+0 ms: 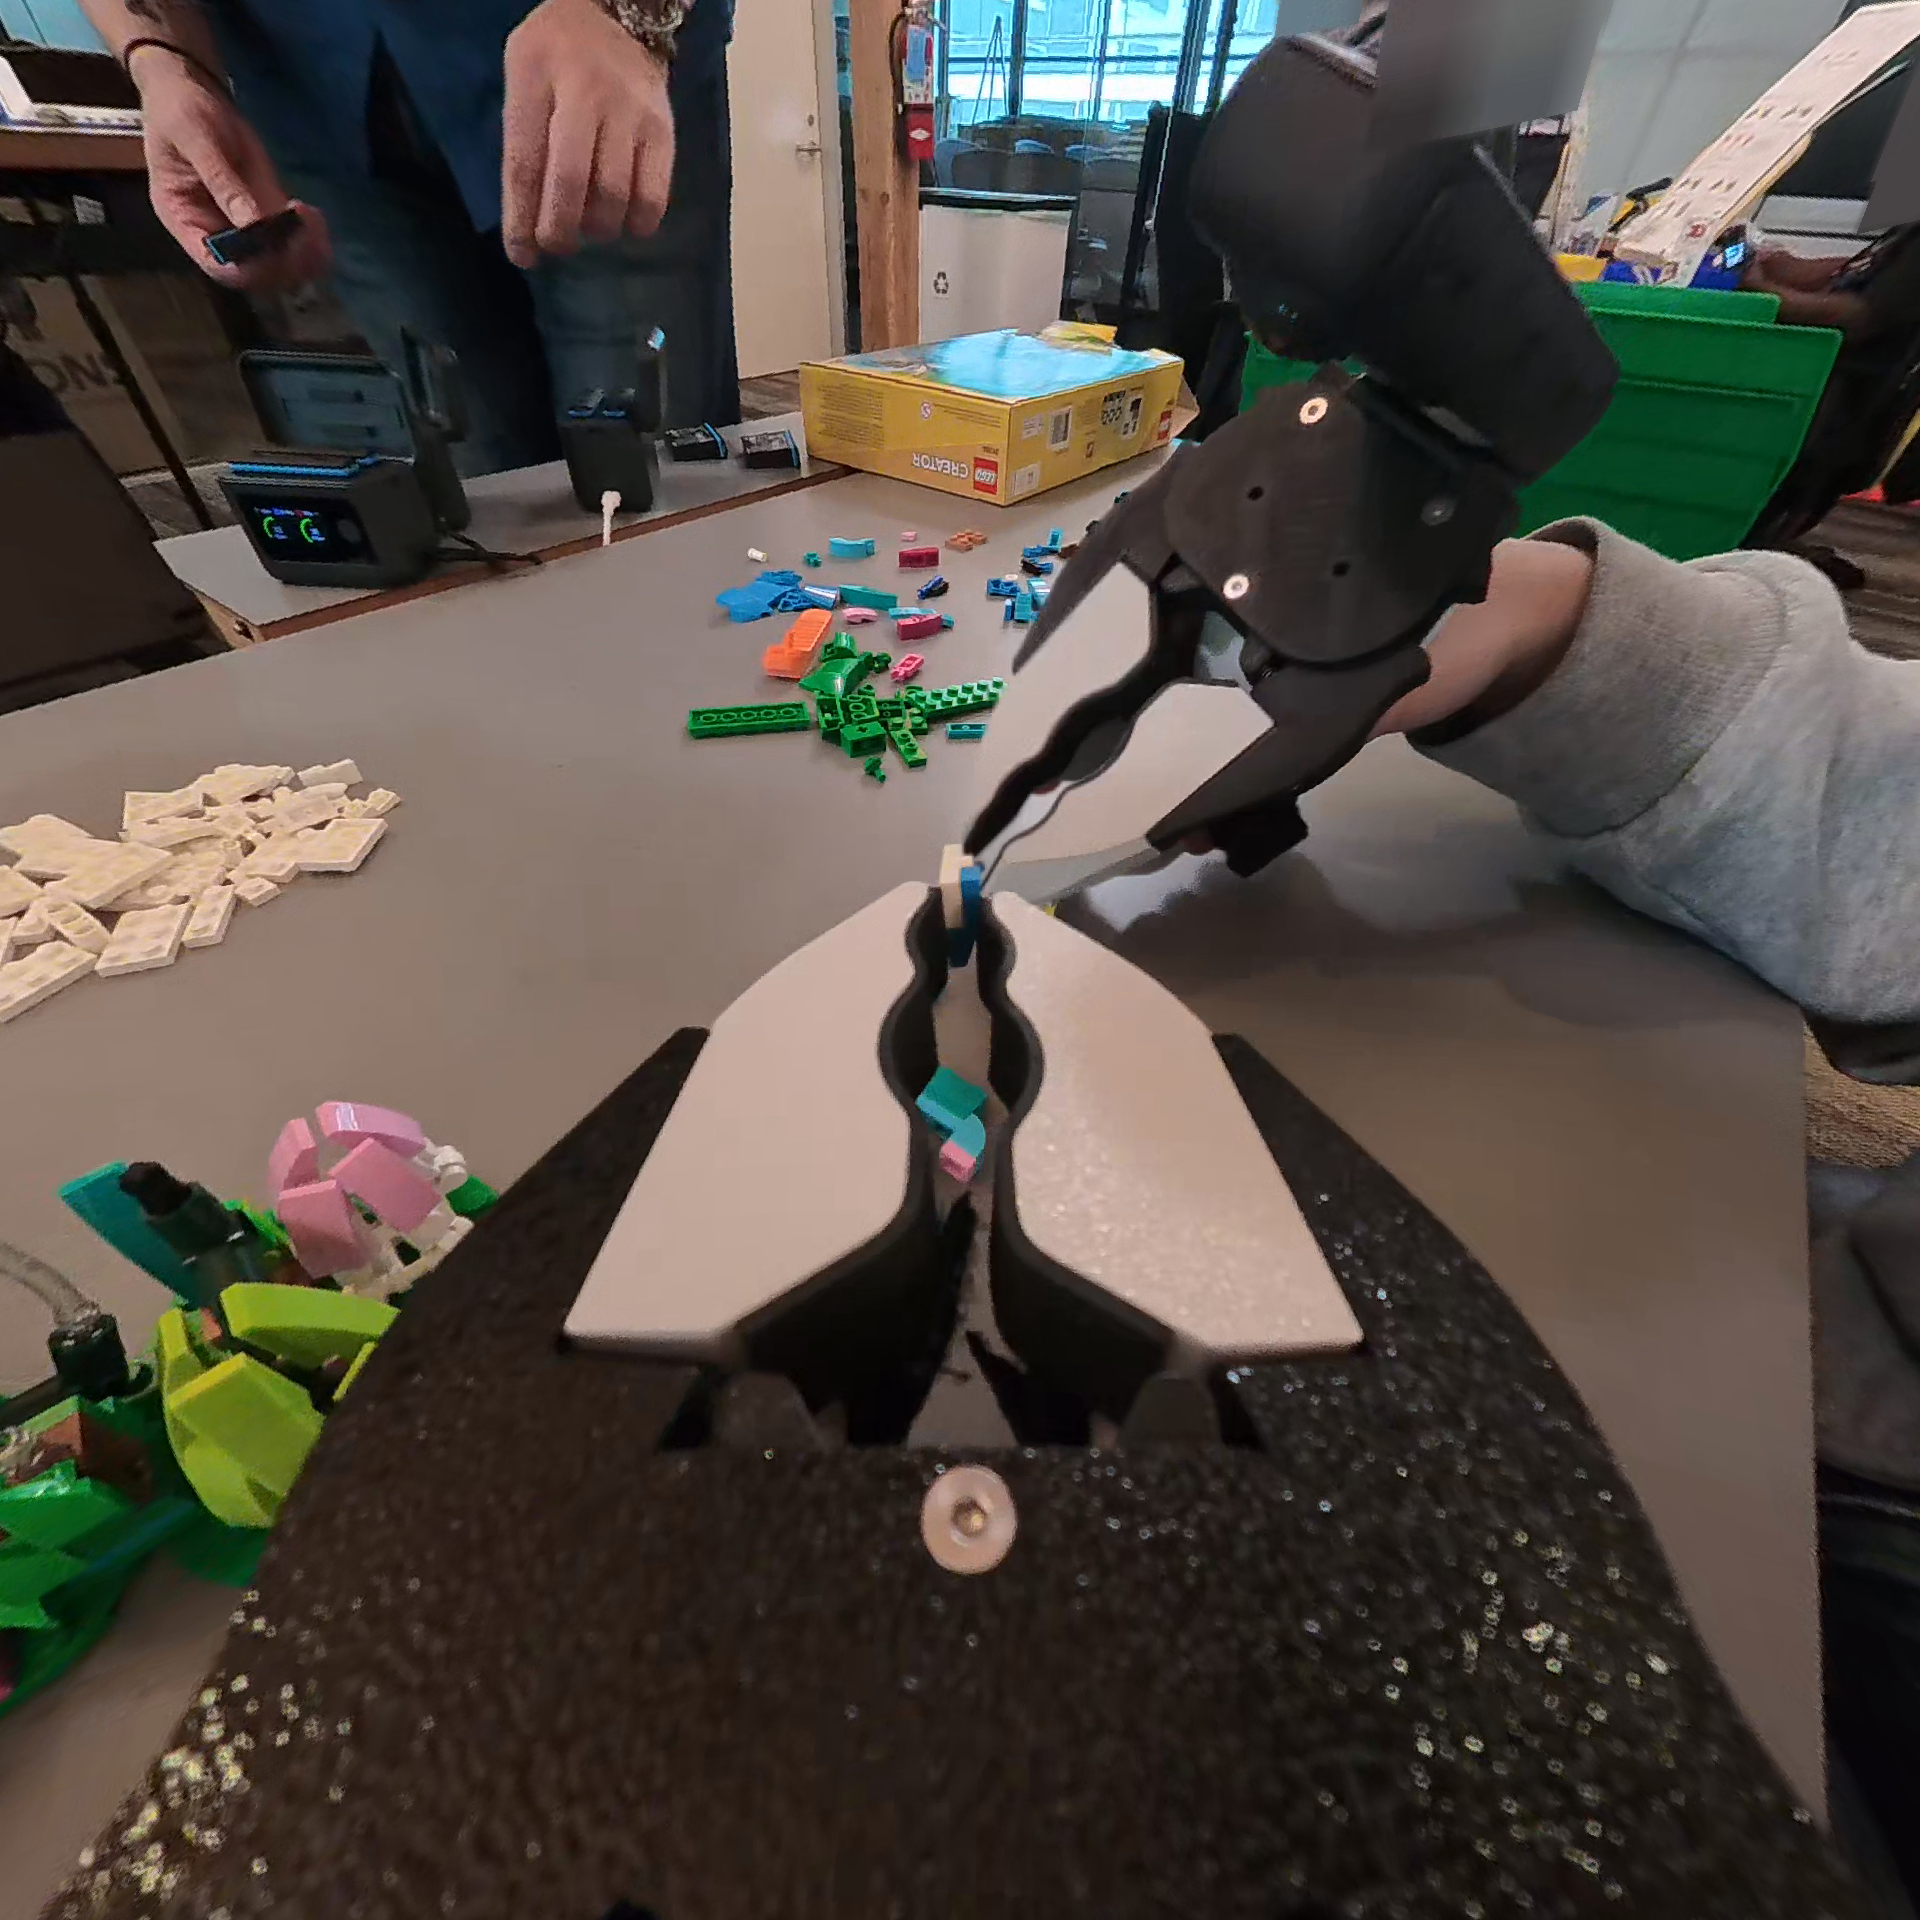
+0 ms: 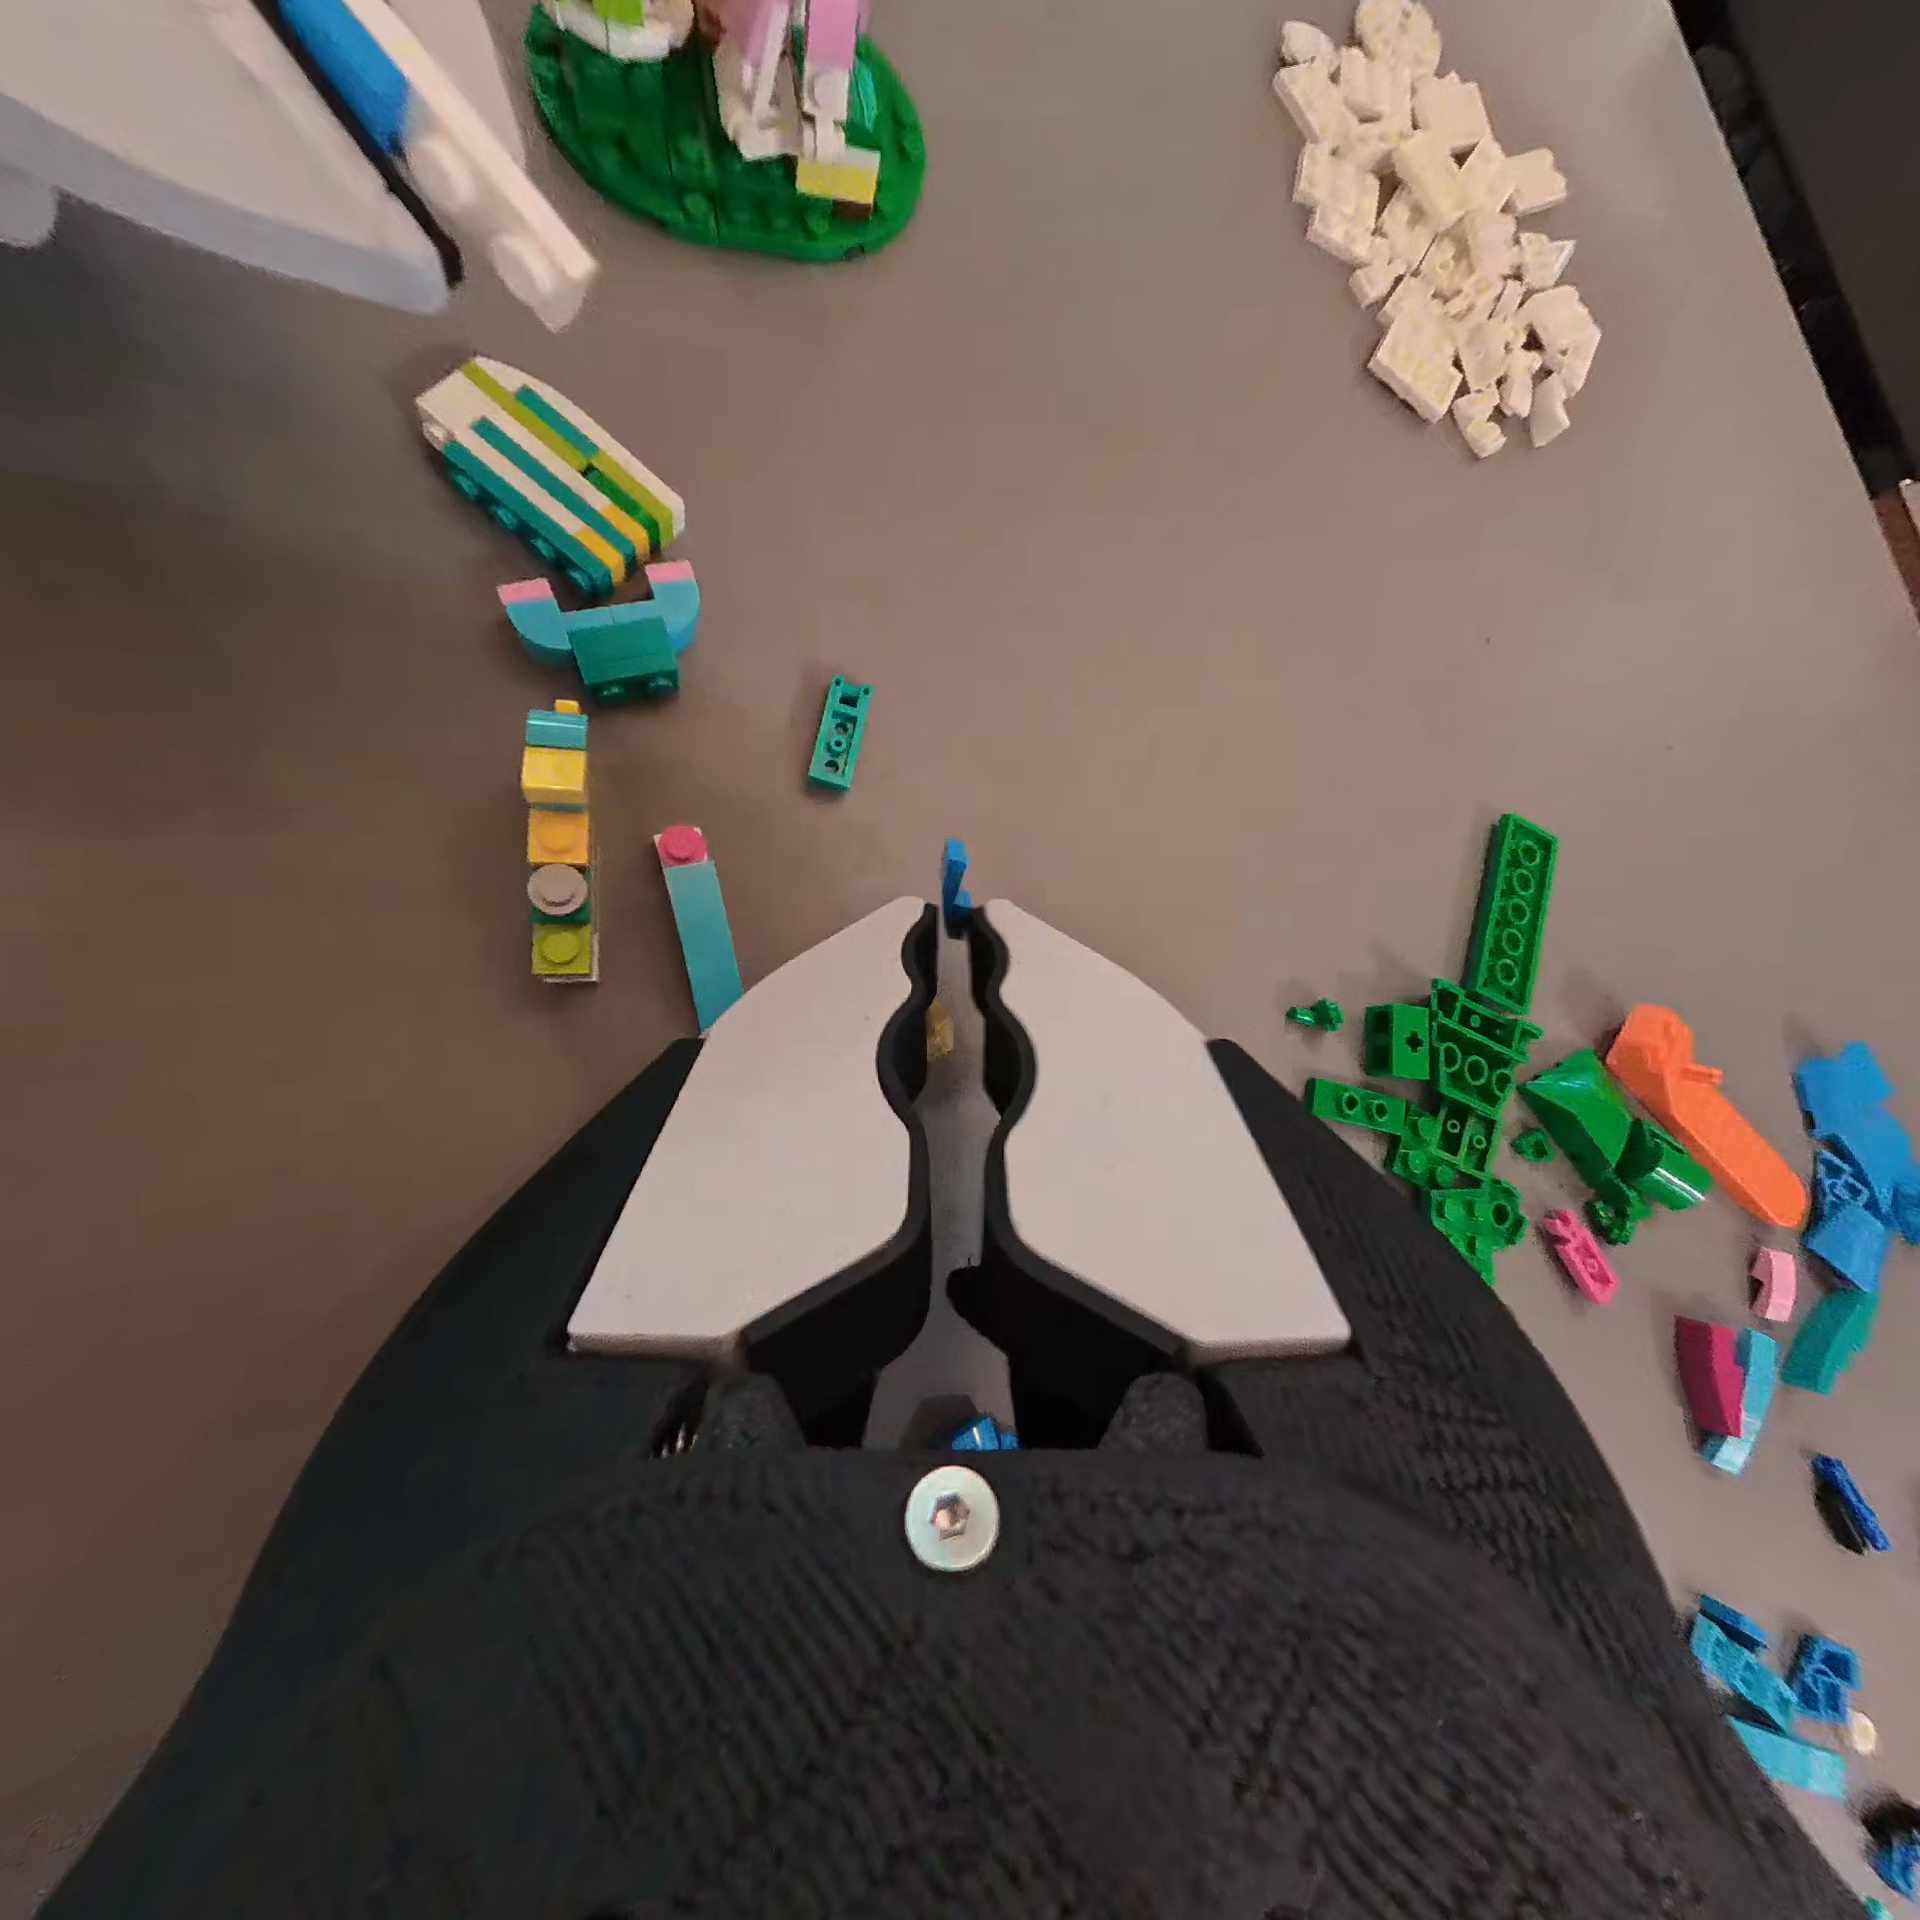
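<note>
In the left wrist view my left gripper (image 1: 961,920) is shut on a white plate (image 1: 951,883) with a blue piece (image 1: 970,920) against it, held on edge above the grey table (image 1: 582,914). The same gripper shows blurred in the right wrist view (image 2: 447,223), with the white plate (image 2: 499,208) and blue piece (image 2: 348,62). My right gripper (image 2: 956,914) is shut on a small blue brick (image 2: 954,883) that sticks out past its tips. In the left wrist view the right gripper (image 1: 982,857) comes in from the upper right, its tips close to the white and blue pieces.
Small built assemblies lie below: a striped one (image 2: 551,478), a teal and pink one (image 2: 613,634), a stacked column (image 2: 559,842). There are a loose teal plate (image 2: 840,732), green bricks (image 2: 1475,1081), a white pile (image 2: 1444,218) and a flower model (image 2: 727,135). A yellow box (image 1: 987,416), chargers (image 1: 332,520) and a person's hand (image 1: 582,125) are at the far edge. The left gripper's tips are roughly 10 cm from the right gripper's.
</note>
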Action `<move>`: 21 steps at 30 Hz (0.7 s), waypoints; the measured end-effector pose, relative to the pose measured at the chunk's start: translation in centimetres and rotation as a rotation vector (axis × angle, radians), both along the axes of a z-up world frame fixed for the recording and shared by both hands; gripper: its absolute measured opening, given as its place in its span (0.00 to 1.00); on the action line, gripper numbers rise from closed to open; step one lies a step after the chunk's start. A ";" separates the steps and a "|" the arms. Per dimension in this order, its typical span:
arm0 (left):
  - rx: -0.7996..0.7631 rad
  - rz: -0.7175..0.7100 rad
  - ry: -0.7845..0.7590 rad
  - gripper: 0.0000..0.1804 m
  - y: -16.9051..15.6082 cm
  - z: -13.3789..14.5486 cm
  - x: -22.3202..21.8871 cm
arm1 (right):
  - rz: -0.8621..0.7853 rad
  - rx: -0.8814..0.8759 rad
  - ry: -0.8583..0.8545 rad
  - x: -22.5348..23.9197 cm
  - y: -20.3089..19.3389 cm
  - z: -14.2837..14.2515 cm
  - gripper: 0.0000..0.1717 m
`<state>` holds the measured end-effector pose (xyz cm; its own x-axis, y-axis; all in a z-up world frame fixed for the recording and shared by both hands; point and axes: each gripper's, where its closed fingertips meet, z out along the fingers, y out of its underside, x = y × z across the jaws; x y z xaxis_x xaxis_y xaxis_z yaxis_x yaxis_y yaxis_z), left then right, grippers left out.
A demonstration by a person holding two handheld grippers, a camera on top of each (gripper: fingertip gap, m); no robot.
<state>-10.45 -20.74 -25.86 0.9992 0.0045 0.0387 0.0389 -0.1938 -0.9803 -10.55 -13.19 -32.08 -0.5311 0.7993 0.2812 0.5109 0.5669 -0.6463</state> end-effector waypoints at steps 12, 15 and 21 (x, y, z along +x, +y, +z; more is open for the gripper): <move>0.108 -0.264 -0.124 0.03 -0.2 1.8 3.9 | 0.422 -0.719 0.128 3.4 -8.5 8.2 0.11; 0.135 -0.273 -0.157 0.03 -0.4 2.3 3.8 | 0.441 -0.760 0.140 3.5 -8.7 8.7 0.05; 0.128 -0.146 -0.183 0.15 0.1 2.1 2.2 | 0.408 -0.666 0.237 2.8 -8.1 8.9 0.02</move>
<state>-8.22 -20.68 -23.75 0.9652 -0.1561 0.2097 0.1983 -0.0851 -0.9764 -7.76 -21.29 -23.21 -0.8025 0.5950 -0.0435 0.1550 0.1375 -0.9783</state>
